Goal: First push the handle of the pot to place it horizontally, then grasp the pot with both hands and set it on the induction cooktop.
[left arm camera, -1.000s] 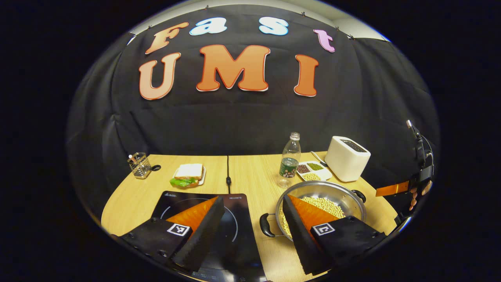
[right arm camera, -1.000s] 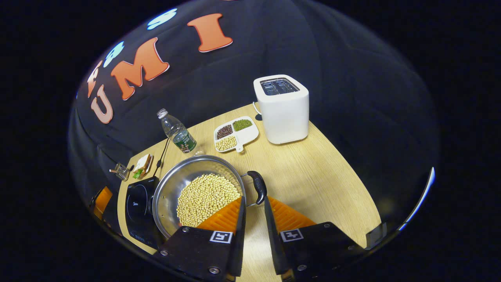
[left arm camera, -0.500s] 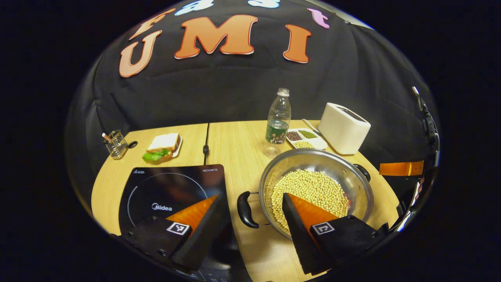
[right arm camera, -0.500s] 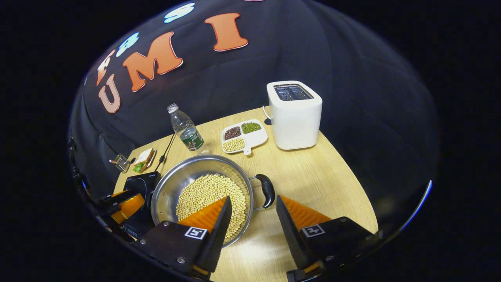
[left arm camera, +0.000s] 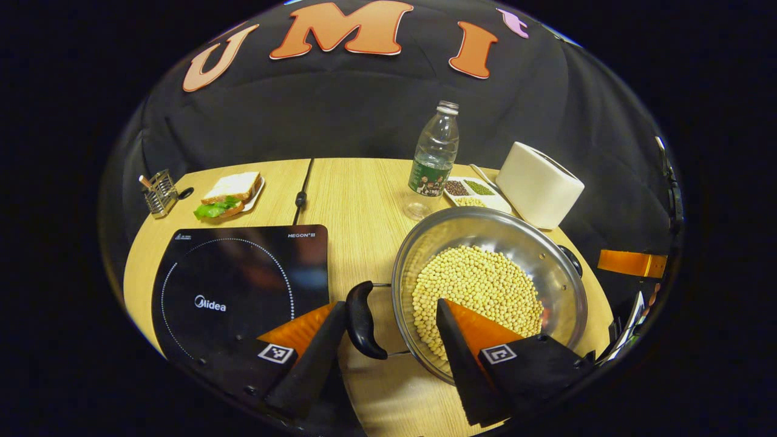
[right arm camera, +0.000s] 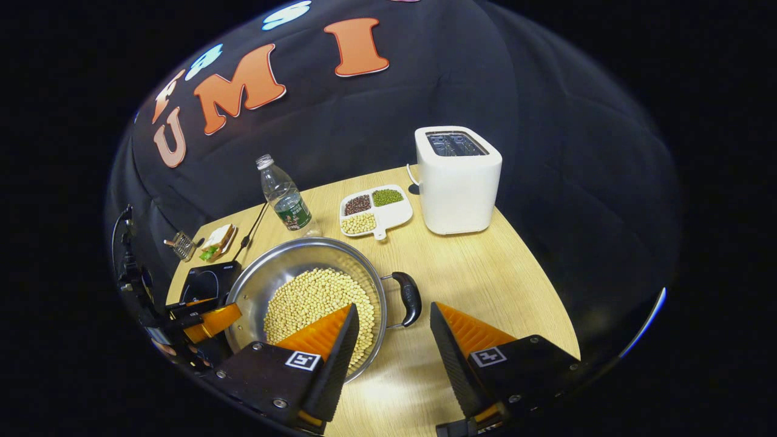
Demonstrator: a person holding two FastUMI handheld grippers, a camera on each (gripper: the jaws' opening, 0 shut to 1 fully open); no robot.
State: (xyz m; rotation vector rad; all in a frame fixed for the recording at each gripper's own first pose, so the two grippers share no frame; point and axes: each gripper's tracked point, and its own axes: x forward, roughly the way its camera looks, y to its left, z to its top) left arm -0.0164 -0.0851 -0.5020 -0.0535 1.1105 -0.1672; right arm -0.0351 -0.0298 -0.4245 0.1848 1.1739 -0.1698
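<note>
Pot handles sit between the fingers of both tongs, and neither pair has closed. The left gripper is spread wide, its fingers straddling the pot's left handle: one finger lies over the edge of the induction cooktop, the other hangs above the soybeans, and neither presses on the handle. The right gripper is likewise apart, with the right handle in the gap just ahead of the tips, one finger over the beans and the other over bare table. The steel pot stands on the wooden table just right of the cooktop, not on it. In the right gripper view the left gripper shows at the pot's far side. Behind the pot are a water bottle, a divided dish of beans and a white toaster. Farther left, beyond the cooktop, lie a sandwich on a plate and a small wire holder
</note>
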